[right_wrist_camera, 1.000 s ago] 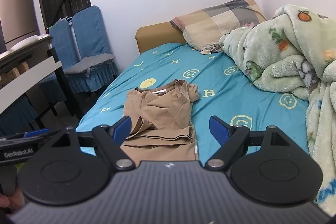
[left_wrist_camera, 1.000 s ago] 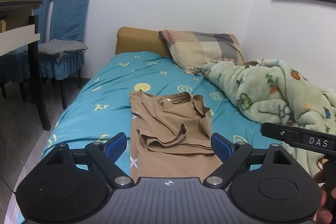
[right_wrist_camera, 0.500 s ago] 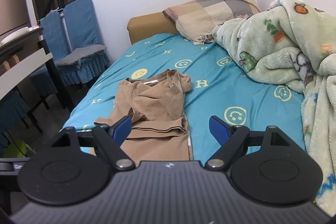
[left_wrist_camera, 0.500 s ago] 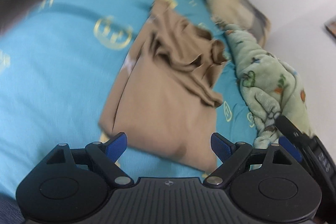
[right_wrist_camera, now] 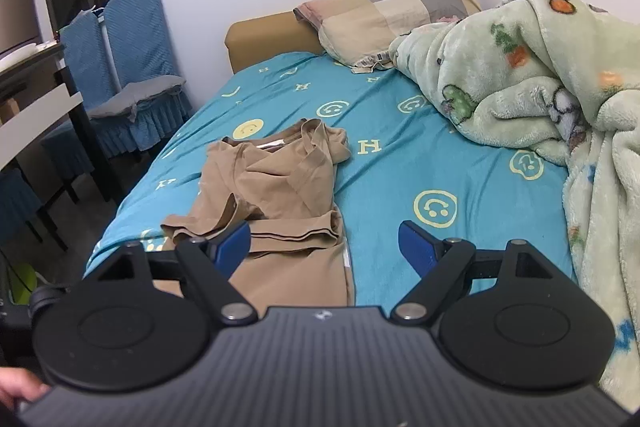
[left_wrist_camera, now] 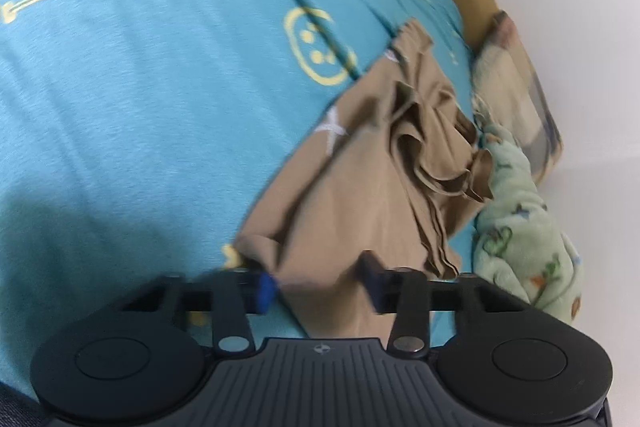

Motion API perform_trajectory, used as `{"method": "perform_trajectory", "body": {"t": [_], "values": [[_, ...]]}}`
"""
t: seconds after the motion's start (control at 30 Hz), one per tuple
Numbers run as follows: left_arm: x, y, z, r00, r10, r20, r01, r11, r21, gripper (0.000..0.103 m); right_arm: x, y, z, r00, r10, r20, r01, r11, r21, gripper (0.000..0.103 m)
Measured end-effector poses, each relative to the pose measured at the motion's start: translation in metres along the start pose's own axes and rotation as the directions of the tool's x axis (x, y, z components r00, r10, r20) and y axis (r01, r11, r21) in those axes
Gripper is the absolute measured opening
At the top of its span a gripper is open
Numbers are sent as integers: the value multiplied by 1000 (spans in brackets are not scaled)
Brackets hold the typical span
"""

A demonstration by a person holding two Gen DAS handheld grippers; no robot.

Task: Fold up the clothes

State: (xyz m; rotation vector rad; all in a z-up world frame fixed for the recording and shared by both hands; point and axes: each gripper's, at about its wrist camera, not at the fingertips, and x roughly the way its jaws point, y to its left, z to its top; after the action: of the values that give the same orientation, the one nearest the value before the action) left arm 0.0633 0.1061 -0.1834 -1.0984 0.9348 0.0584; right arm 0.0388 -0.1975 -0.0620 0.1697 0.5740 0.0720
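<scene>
One tan shirt, crumpled on the bed near its left edge. Soft, light, limp: best gripped at hem corners. Left gripper fingers closing, hem fabric between them; contact blurred, grip unconfirmed. Right gripper fingers wide apart, empty. Shirt's near hem hidden behind gripper bodies.

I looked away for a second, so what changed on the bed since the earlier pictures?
The left gripper dropped to the tan garment's near corner; its jaws are closing with fabric between them. The right gripper stayed open above the bed; the garment lies unmoved.
</scene>
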Motion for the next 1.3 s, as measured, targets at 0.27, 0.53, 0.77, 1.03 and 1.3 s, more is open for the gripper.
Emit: {"method": "perform_trajectory", "body": {"t": [0.27, 0.53, 0.77, 1.03, 1.3], "values": [[-5, -3, 0, 999, -20, 28, 19, 1000, 23, 8, 30, -19, -19, 952, 247, -184, -179, 930, 320, 83], [-21, -4, -1, 992, -116, 56, 115, 993, 12, 8, 58, -12, -61, 771, 584, -253, -302, 686, 662, 85], [-28, 1, 0, 986, -154, 58, 155, 988, -5, 8, 83, -21, -85, 776, 559, -291, -170, 630, 757, 84], [-30, -7, 4, 973, -220, 70, 219, 976, 15, 8, 73, -64, -88, 913, 351, -209, -33, 572, 819, 34], [-62, -26, 1, 939, -321, 120, 306, 943, 132, 6, 35, -53, -58, 951, 307, -37, -197, 694, 693, 11]]}}
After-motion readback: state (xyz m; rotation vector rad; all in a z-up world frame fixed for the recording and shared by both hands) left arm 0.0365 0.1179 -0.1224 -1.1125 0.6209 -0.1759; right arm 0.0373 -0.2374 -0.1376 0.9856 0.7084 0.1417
